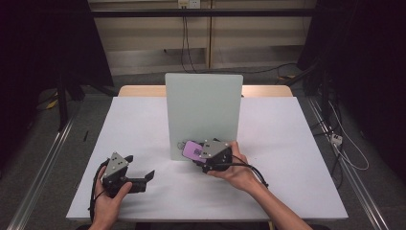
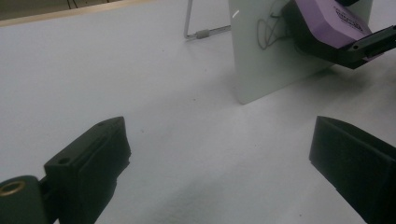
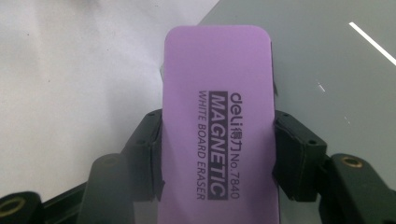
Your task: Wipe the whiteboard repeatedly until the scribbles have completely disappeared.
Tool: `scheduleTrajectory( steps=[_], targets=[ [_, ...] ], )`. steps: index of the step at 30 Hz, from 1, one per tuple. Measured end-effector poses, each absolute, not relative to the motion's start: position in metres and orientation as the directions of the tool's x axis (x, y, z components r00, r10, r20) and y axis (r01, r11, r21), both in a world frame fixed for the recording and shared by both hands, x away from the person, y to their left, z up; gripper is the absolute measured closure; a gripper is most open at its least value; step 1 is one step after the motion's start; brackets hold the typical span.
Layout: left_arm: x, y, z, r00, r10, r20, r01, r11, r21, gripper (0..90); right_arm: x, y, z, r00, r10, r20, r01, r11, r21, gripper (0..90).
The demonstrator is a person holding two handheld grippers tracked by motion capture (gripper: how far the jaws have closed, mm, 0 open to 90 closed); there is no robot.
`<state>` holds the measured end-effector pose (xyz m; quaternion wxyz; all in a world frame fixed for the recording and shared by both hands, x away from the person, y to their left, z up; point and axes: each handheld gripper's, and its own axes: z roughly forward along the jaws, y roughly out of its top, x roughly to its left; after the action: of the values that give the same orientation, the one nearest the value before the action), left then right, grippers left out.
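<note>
A pale green whiteboard (image 1: 203, 110) stands upright in the middle of the white table (image 1: 287, 143). My right gripper (image 1: 192, 153) is shut on a purple magnetic whiteboard eraser (image 1: 193, 150), held at the board's lower left corner. In the right gripper view the eraser (image 3: 217, 116) sits lengthwise between both fingers (image 3: 144, 149), over the board (image 3: 327, 56). A dark scribble (image 2: 267, 30) marks the board (image 2: 266, 70) beside the eraser (image 2: 327, 21). My left gripper (image 1: 141, 166) rests open on the table at the left, nothing between its jaws (image 2: 219, 154).
A thin metal stand leg (image 2: 201, 33) sticks out behind the board. The table's wooden far edge (image 1: 143, 90) shows behind it. Cables run across the floor at the right (image 1: 344, 143). Metal rails flank the table on both sides.
</note>
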<state>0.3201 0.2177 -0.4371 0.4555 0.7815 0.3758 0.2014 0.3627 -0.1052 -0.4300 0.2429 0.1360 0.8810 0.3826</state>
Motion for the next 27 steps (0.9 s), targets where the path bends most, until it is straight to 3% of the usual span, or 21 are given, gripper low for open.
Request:
scheduleTrajectory(
  steps=[17,27],
  targets=[
    [0.32,0.219,-0.436,0.637,0.77,-0.028,0.399,-0.299,0.867,4.7,0.368,-0.079,-0.43,-0.855,0.408,-0.321,0.047,0.676,0.735,41.8],
    [0.32,0.22,-0.436,0.636,0.771,-0.025,0.399,-0.301,0.866,4.7,0.367,-0.085,-0.421,-0.824,0.454,-0.337,0.056,0.658,0.751,41.8]
  ],
)
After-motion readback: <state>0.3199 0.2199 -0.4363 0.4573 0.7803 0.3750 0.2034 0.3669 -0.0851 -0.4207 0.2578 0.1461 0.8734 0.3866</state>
